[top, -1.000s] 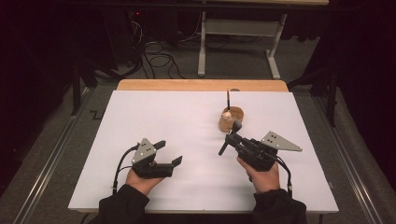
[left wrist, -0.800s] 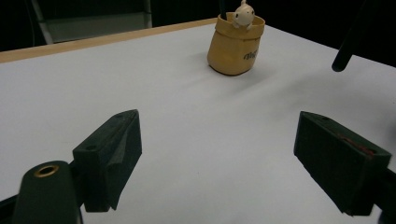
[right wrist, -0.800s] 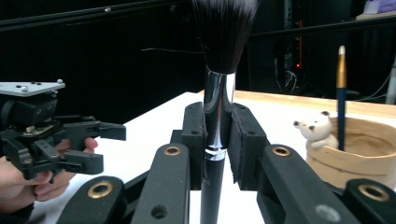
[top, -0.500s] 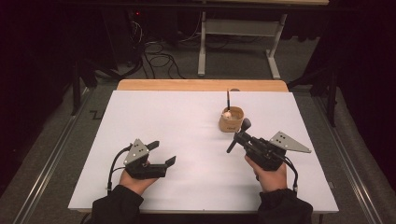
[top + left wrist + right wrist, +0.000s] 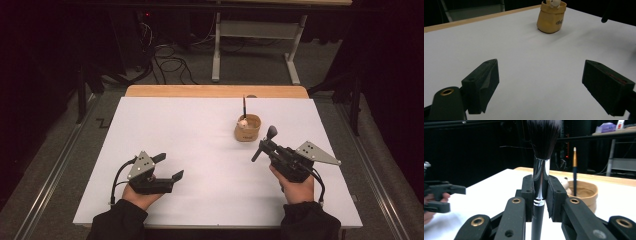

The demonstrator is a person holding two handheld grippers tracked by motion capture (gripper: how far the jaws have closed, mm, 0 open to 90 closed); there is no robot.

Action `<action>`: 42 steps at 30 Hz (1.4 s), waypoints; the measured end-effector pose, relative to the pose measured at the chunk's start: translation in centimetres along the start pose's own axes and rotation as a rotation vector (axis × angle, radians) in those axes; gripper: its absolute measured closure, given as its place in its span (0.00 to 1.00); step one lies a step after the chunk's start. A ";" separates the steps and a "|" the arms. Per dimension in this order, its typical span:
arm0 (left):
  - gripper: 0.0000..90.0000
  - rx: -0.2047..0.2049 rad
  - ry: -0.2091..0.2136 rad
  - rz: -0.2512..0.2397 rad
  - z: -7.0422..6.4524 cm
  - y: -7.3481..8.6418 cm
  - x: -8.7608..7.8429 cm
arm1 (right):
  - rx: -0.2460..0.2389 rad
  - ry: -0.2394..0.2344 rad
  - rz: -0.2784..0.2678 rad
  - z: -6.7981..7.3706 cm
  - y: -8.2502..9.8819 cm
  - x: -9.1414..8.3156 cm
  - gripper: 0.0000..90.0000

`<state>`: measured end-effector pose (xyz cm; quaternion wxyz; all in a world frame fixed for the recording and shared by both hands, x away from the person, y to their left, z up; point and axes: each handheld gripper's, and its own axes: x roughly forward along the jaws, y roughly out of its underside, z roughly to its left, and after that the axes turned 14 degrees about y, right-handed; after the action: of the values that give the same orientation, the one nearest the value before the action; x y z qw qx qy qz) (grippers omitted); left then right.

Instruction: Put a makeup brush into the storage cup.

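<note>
Tongs: left tongs (image 5: 169, 168) gape empty low over the white table (image 5: 190, 130); right tongs (image 5: 263, 147) are clenched on a makeup brush (image 5: 540, 165).
Brush: held crosswise at its chrome ferrule, black bristles clear of the table; likely light, with a stiff handle, slick metal and soft bristles, so the handle is the place to grip.
Beyond: tan cup (image 5: 247, 128) stands just past the brush, holding a thin upright brush (image 5: 244, 106) that could snag an entry.

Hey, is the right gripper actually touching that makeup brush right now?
Touching. In the right gripper view the right gripper has both pads pressed against the makeup brush at its silver ferrule, with no gap on either side.
</note>
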<state>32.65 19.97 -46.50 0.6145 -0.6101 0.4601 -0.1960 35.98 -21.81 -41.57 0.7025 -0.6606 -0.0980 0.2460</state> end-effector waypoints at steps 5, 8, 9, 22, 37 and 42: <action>0.15 -0.005 -0.005 -0.025 0.1 -0.2 0.0 | -0.032 0.038 -0.003 -0.5 0.0 0.1 0.88; 0.10 0.005 -0.008 -0.019 0.0 -0.2 0.3 | -0.033 0.054 0.000 -0.8 0.1 0.1 0.88; 0.09 0.005 -0.004 -0.018 -0.1 -0.2 0.3 | -0.031 0.055 0.001 -0.9 0.0 0.1 0.88; 0.00 -0.007 -0.021 -0.013 0.0 -0.2 0.6 | -0.021 0.087 -0.008 -1.4 -0.2 0.7 0.88; 0.00 -0.007 -0.007 0.004 -0.1 -0.1 0.8 | -0.037 0.140 -0.008 -1.8 -1.4 3.0 0.88; 0.00 -0.005 0.004 0.008 -0.1 -0.1 0.8 | -0.045 0.141 -0.009 -1.7 -2.0 3.8 0.88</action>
<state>33.03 19.21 -46.65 0.6128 -0.6095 0.4643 -0.1934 40.43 -21.50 -40.47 0.6935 -0.6916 -0.0568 0.1935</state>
